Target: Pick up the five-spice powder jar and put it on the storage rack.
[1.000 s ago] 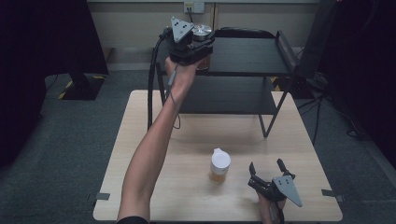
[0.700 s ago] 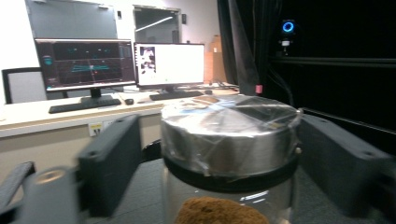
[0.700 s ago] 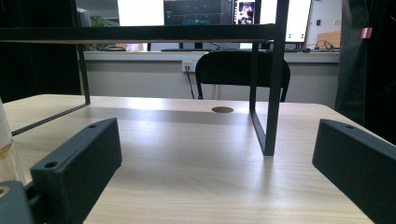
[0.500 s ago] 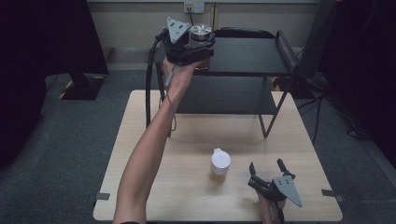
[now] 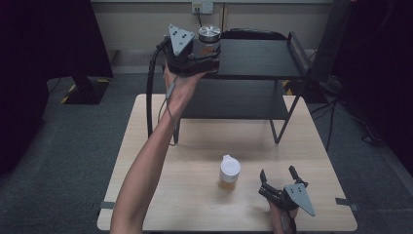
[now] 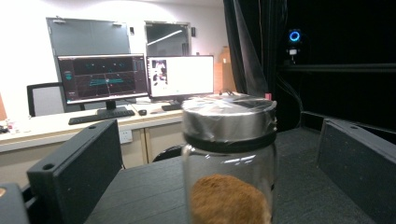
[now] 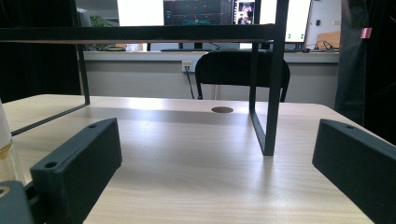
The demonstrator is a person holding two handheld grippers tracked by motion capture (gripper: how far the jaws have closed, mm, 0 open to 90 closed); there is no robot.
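High view shows our left gripper raised to the top shelf of the black metal two-tier rack, with the clear glass jar with a silver metal lid standing between its jaws at the shelf's left end. Left gripper view confirms it: our jaws have just been opening and now stand spread wide on either side of the jar, clear of the glass, and the jar rests upright on the dark shelf with brown contents in its lower part. Our right gripper lies low on the light wooden tabletop near its front right, jaws spread with nothing between them. Just left of it stands a small bottle with a white cap and amber liquid.
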